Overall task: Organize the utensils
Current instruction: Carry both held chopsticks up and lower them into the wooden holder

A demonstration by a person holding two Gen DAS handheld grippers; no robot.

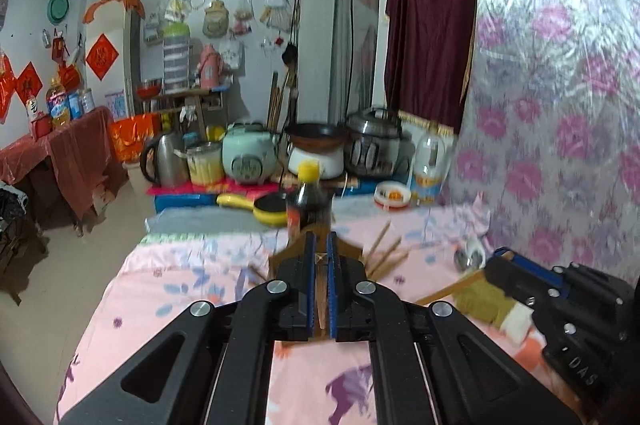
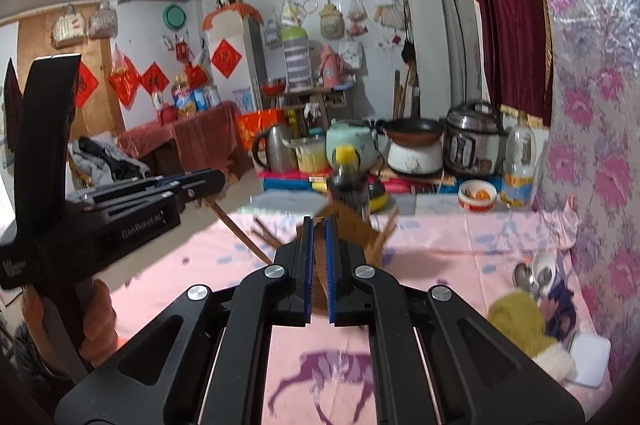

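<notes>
My left gripper point(image 1: 320, 241) is shut on a thin brown wooden piece point(image 1: 320, 299), blurred at the tips. Several wooden chopsticks point(image 1: 386, 253) fan out just beyond it over the pink cloth. My right gripper point(image 2: 319, 225) is likewise shut on a brown wooden piece point(image 2: 320, 265), with chopsticks point(image 2: 386, 231) sticking out behind it. In the left wrist view the right gripper point(image 1: 500, 257) sits at the lower right with a wooden stick point(image 1: 452, 289) at its tip. In the right wrist view the left gripper point(image 2: 212, 181) is at the left with a stick point(image 2: 240, 237) slanting from its tip.
A dark sauce bottle point(image 1: 308, 201) with a yellow cap stands straight ahead. Metal spoons point(image 2: 524, 275) and a white spoon point(image 2: 544, 265) lie near the flowered wall. A yellow-green mitten point(image 2: 520, 317) and a white box point(image 2: 590, 357) lie at the right. Cookers and a kettle point(image 1: 168, 161) crowd the far end.
</notes>
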